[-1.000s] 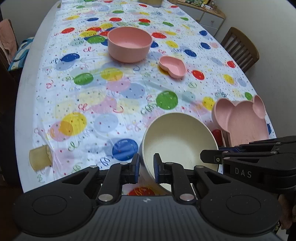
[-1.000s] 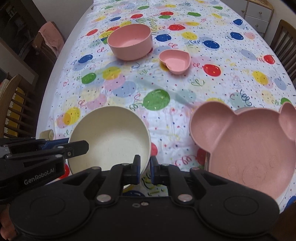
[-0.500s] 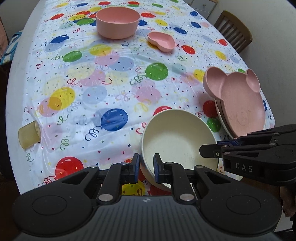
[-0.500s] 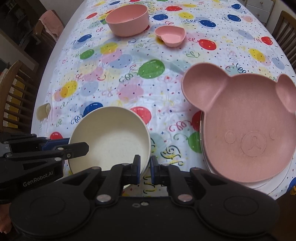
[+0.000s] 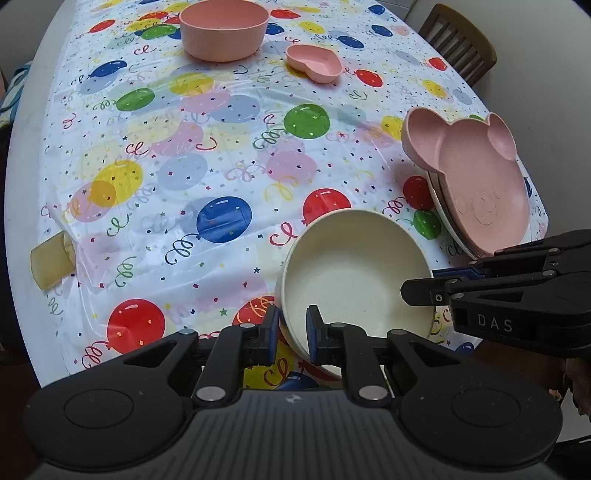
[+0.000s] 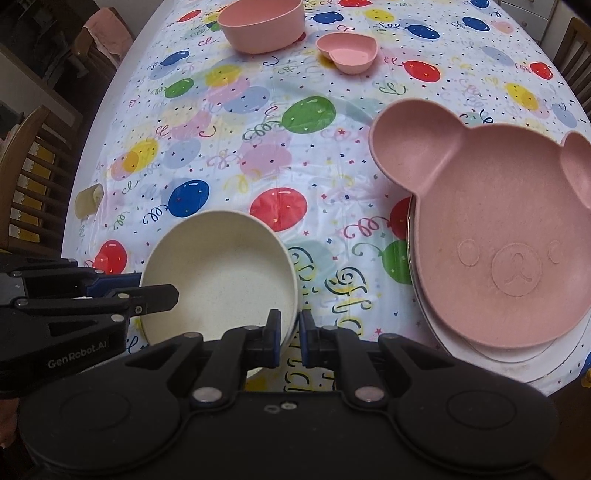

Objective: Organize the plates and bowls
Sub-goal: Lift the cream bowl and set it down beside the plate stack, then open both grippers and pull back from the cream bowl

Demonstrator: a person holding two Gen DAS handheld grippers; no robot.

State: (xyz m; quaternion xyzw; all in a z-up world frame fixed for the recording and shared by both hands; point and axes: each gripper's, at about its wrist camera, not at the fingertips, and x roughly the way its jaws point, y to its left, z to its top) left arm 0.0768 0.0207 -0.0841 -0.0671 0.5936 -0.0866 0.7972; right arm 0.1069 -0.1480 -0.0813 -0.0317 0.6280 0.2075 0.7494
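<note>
Down and toward the near edge comes the cream bowl (image 5: pixel 354 273), lower over the cloth than a second ago, with both grippers along for the ride. Left gripper (image 5: pixel 290 330) is pinching the bowl's left rim, one pad inside and one outside. Right gripper (image 6: pixel 288 338) is clamped on the opposite rim the same way. Bowl sits tilted near the table's front edge; whether its base touches the cloth (image 5: pixel 221 155), I can't tell. Just to its right, the pink bear plate (image 6: pixel 498 236) lies on top of a stack of white plates (image 6: pixel 517 362). Far across the balloon-print cloth stand a pink bowl (image 5: pixel 223 29) and, beside it, a small pink heart dish (image 5: pixel 314 62). Over at the left edge, a yellowish cup (image 5: pixel 50 262) lies on its side.
</note>
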